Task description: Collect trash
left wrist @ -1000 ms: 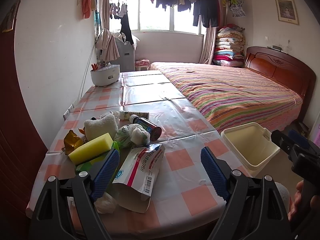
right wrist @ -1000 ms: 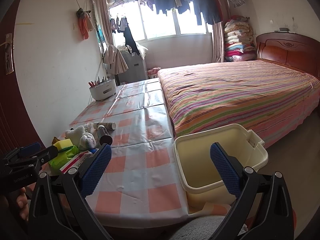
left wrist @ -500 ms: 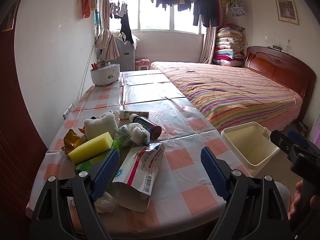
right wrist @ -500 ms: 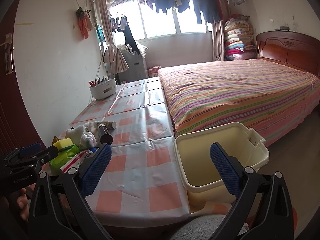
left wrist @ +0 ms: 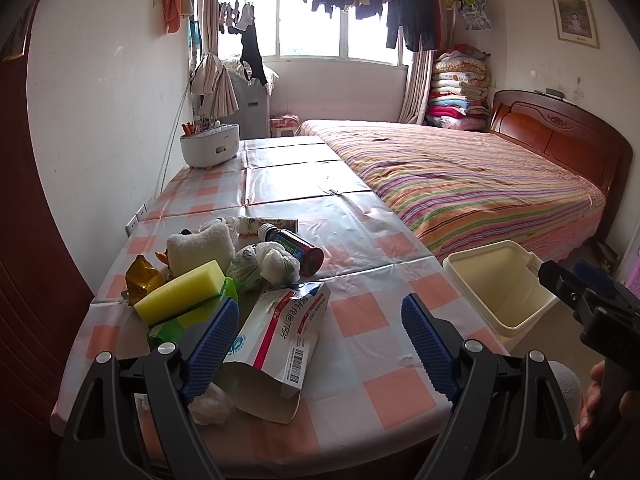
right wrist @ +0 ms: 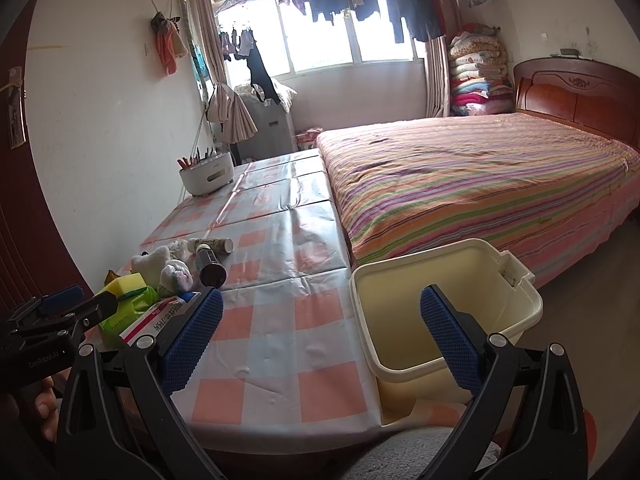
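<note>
Checked in pink and white, the worktop (left wrist: pixel 360 312) runs alongside a striped bed (left wrist: pixel 460 184); trash is heaped at its near left corner: a yellow sponge (left wrist: pixel 180 298), a brown medicine bottle (left wrist: pixel 296 246), a wadded plastic bag (left wrist: pixel 268 264) and a torn white pouch (left wrist: pixel 280 332). Off the worktop's right edge stands a cream bin (right wrist: pixel 444 304), nothing visible inside; the left gripper (left wrist: pixel 316 344) hangs above the pouch, jaws spread wide and holding nothing; the right gripper (right wrist: pixel 320 336) is likewise agape, between worktop and bin.

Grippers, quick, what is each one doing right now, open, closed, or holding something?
Left gripper: open, holding nothing, above the table's trash pile.
Right gripper: open, holding nothing, near the cream bin.
</note>
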Demonstrator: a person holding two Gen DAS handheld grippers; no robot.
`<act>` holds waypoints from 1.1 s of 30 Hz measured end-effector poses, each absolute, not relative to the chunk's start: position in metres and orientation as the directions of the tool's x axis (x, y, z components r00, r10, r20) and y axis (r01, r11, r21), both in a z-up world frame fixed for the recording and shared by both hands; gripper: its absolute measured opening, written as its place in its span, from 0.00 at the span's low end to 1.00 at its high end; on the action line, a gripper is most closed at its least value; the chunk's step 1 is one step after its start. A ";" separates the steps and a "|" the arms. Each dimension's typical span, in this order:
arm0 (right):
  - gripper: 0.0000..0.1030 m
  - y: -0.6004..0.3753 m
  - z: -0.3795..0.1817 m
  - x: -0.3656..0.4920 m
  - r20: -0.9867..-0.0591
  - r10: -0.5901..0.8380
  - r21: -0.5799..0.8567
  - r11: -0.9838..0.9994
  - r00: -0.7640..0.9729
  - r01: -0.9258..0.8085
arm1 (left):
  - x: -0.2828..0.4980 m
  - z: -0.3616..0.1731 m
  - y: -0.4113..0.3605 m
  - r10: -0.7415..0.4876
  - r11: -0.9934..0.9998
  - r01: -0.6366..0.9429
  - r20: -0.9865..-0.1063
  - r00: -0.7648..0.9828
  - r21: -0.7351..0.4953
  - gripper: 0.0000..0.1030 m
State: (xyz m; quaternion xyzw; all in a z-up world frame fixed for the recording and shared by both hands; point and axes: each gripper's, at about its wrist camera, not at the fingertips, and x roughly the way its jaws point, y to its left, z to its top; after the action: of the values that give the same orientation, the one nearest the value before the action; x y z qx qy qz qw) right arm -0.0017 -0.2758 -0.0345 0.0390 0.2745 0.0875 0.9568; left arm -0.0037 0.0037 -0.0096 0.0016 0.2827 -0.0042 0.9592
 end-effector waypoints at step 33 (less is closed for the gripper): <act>0.94 -0.266 -0.041 0.008 -0.543 0.229 0.139 0.973 0.808 -0.183 | 0.001 -0.005 0.017 0.022 1.000 -0.026 -0.557 0.830 0.001 0.79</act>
State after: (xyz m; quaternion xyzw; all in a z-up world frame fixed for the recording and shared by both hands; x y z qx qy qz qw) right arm 0.0076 -0.2665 -0.0409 0.0399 0.2901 0.1083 0.9500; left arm 0.0007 0.0175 -0.0046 -0.0032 0.2910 0.0124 0.9566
